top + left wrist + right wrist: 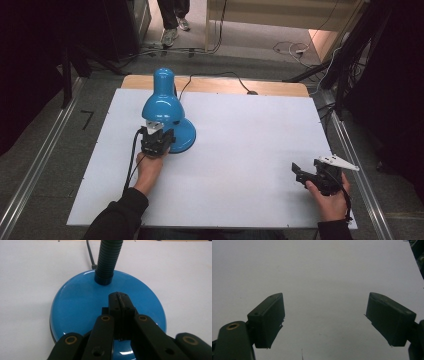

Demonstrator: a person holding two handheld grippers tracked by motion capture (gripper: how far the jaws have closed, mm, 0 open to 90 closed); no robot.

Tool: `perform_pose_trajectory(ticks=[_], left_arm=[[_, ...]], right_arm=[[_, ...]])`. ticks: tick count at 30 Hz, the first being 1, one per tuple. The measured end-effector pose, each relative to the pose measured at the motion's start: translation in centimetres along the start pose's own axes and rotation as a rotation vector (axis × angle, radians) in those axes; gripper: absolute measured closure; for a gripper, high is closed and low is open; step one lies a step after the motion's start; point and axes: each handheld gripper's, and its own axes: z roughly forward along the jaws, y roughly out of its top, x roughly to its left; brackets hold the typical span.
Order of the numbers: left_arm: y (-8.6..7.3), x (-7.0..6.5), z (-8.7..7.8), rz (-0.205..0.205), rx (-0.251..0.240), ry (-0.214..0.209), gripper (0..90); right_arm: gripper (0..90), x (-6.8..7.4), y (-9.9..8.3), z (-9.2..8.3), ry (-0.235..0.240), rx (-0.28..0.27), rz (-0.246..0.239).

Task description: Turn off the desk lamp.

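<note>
A blue desk lamp stands at the far left part of the white table. The left claw hangs over the lamp's round base with its jaws pressed together, holding nothing. The right claw is near the table's right edge, well apart from the lamp, with its jaws wide apart above bare surface.

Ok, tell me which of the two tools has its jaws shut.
The left tool, over the blue lamp base. Its jaws are pressed together with nothing between them, while the right tool, off near the table's right edge, has its jaws spread wide over bare surface.
</note>
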Motion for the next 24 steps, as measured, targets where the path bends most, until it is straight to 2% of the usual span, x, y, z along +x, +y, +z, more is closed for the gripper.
perform_pose_trajectory(ticks=[7,15,24], left_arm=[[0.4,0.2,-0.7,-0.004,-0.03,0.011,78.7],[0.4,0.1,-1.0,-0.002,-0.029,0.008,59.2],[0.6,0.3,-1.5,-0.002,-0.005,-0.003,46.1]], right_arm=[[14.0,0.0,0.0,-0.1,-0.001,0.0,0.002],[14.0,0.0,0.0,-0.1,0.001,0.0,0.0],[14.0,-0.1,0.0,-0.2,0.002,-0.003,0.002]])
